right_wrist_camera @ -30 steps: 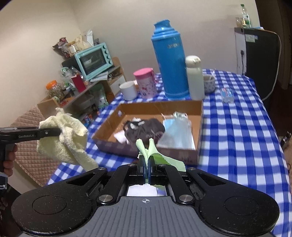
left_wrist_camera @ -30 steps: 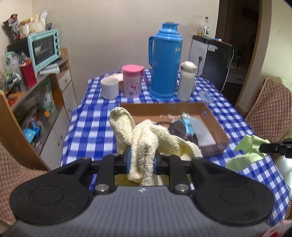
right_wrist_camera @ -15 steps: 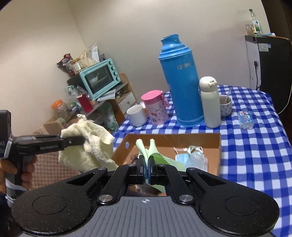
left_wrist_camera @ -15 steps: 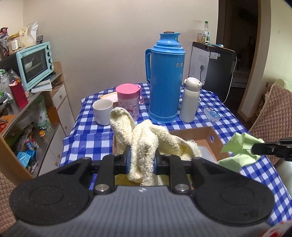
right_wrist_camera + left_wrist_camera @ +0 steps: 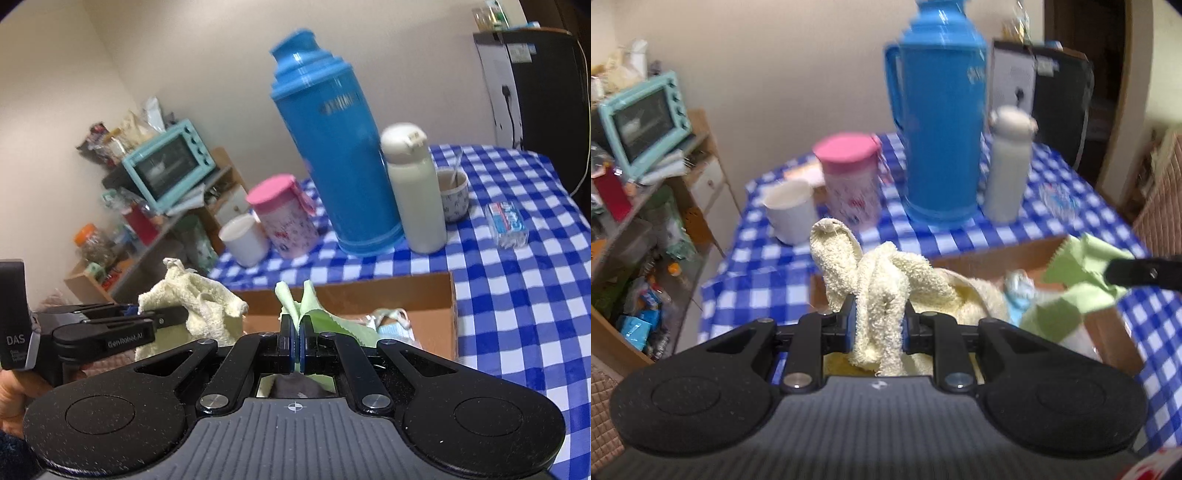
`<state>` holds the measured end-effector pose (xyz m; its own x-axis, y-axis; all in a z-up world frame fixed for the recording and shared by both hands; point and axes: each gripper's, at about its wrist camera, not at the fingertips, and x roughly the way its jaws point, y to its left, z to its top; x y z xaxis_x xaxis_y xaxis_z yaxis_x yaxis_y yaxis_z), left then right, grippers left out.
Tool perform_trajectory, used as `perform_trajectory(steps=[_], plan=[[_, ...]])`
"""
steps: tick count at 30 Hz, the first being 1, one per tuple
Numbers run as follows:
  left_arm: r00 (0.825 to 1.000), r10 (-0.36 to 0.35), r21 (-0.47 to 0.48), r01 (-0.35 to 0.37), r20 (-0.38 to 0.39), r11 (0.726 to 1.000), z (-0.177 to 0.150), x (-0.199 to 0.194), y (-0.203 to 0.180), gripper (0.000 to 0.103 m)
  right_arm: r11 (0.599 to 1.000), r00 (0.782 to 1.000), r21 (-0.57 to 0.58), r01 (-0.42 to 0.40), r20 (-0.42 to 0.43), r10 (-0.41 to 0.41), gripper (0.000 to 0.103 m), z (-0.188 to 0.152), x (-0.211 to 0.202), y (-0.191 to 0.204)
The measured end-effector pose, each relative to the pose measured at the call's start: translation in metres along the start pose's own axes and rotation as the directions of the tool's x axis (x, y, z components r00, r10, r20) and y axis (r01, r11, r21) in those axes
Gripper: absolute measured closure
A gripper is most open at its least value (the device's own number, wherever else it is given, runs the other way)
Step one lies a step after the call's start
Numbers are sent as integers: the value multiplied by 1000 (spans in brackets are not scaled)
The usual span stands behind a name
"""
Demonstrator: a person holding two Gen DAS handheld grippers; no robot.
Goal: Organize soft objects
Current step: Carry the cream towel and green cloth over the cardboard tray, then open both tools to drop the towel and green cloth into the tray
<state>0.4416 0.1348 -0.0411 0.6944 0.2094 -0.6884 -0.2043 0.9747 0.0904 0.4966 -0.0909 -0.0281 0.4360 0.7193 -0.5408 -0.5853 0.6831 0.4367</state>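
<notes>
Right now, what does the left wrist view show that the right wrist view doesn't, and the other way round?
Only the left wrist view: the left hand-held gripper head-on, shut on the yellow towel.

Only the right wrist view: a small cup with a spoon, and the hand holding the left hand-held gripper.

Both: the blue thermos, pink cup, white mug, cardboard box and green cloth pinched in the right hand-held gripper.

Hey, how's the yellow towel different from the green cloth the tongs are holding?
The yellow towel is thick, fluffy terry; the green cloth is thin and smooth. The towel bunches into fat folds in the left tongs, while the cloth hangs as a flat sheet from the right tongs. Both are pinched and held above the cardboard box.
</notes>
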Motion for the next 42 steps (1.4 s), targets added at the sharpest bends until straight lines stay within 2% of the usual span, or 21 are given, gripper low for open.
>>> perform_trajectory(steps=[5, 9, 17, 25, 31, 32, 33, 34, 35, 36, 37, 42], plan=[[989, -113, 40, 117, -91, 992, -17, 26, -15, 83, 998, 997, -30, 49, -61, -51, 101, -10, 24, -9], [982, -145, 55, 153, -124, 987, -23, 39, -22, 83, 994, 990, -65, 93, -98, -99, 101, -19, 42, -15], [973, -140, 58, 153, -183, 986, -24, 72, -24, 83, 985, 976, -99, 139, -154, -153, 101, -31, 74, -23], [971, -145, 20, 151, -189, 988, -15, 94, -18, 82, 975, 948, -110, 195, -234, -216, 100, -41, 106, -34], [975, -145, 5, 148, -168, 989, -13, 92, -15, 72, 971, 951, -141, 194, -215, -221, 99, -36, 107, -28], [976, -149, -2, 151, -160, 989, -13, 89, -13, 71, 970, 953, -153, 191, -209, -220, 98, -36, 105, -27], [975, -155, -8, 156, -157, 988, -13, 88, -11, 70, 969, 955, -165, 185, -202, -217, 90, -36, 103, -25], [975, -158, -15, 158, -155, 987, -13, 85, -10, 68, 968, 957, -171, 183, -195, -215, 75, -36, 100, -23], [976, -160, -20, 159, -150, 987, -12, 82, -8, 66, 968, 959, -175, 182, -183, -214, 65, -35, 97, -22], [976, -162, -23, 160, -145, 987, -12, 79, -6, 65, 968, 963, -177, 179, -168, -209, 51, -35, 93, -20], [976, -165, -26, 163, -139, 986, -12, 76, -5, 64, 968, 968, -180, 174, -152, -202, 47, -34, 89, -18], [978, -175, -34, 172, -113, 984, -15, 57, 1, 60, 970, 977, -188, 156, -114, -179, 44, -32, 69, -9]])
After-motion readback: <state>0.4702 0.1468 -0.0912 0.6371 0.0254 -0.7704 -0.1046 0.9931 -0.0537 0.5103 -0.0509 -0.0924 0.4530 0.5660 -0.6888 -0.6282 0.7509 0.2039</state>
